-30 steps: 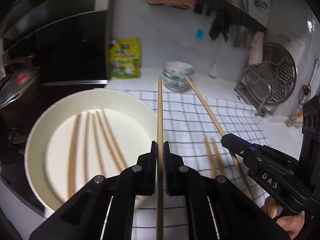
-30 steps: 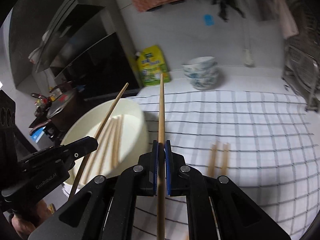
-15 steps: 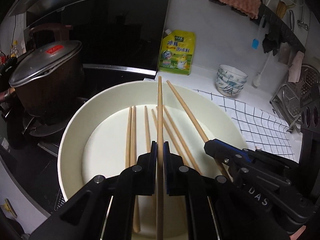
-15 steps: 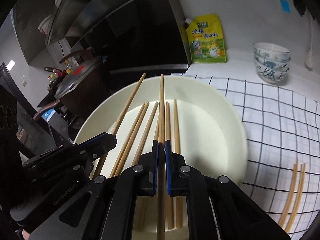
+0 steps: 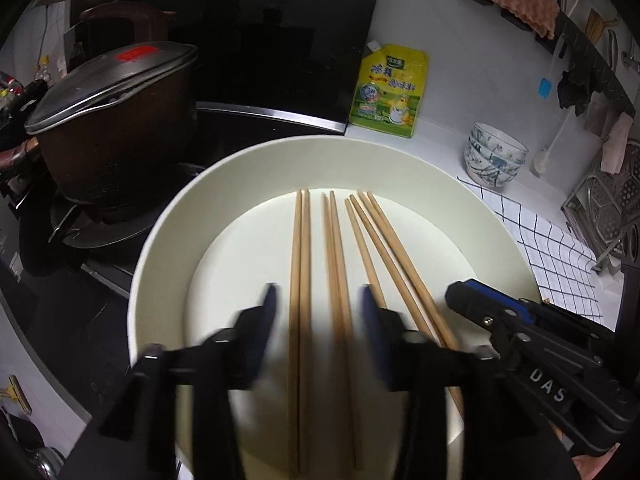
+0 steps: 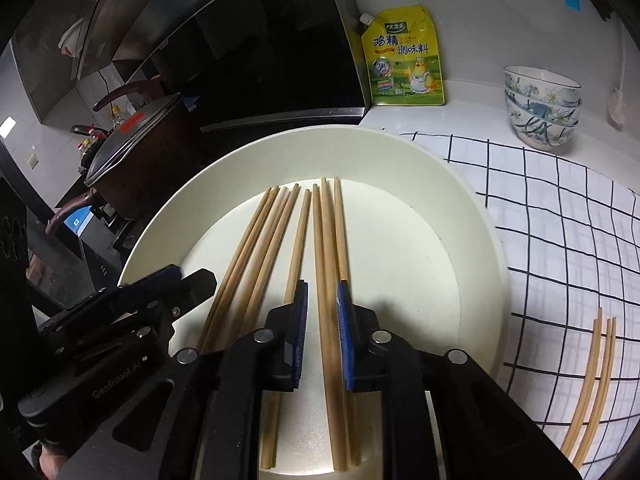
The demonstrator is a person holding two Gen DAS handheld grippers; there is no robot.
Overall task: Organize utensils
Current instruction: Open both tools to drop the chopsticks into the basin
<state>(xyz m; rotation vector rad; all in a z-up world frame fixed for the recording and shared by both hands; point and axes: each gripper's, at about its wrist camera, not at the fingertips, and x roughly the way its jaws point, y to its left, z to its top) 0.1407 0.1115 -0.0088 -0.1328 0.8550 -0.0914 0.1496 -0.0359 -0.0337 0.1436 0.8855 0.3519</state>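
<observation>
Left hand-held gripper [image 5: 316, 300]: jaws just opened wide, released, blurred, over the wooden chopsticks [image 5: 334, 264] lying in the cream round plate [image 5: 160, 264] ahead. Right hand-held gripper [image 6: 322, 312]: jaws just parted, pads clear of the chopsticks between them. Only the right view shows two loose chopsticks [image 6: 592, 376] on the checked cloth [image 6: 560, 216], right of it. Readable: "DAS", "GenRobot.AI"; yellow pouch [image 6: 404, 60] bears Chinese print.

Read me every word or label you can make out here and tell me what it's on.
"鸡精 调味料": big characters on the yellow pouch; its smaller print is too small to read.
"DAS": on the right tool.
"GenRobot.AI": on the left tool, faint.
Red label on the pot lid: unreadable.
</observation>
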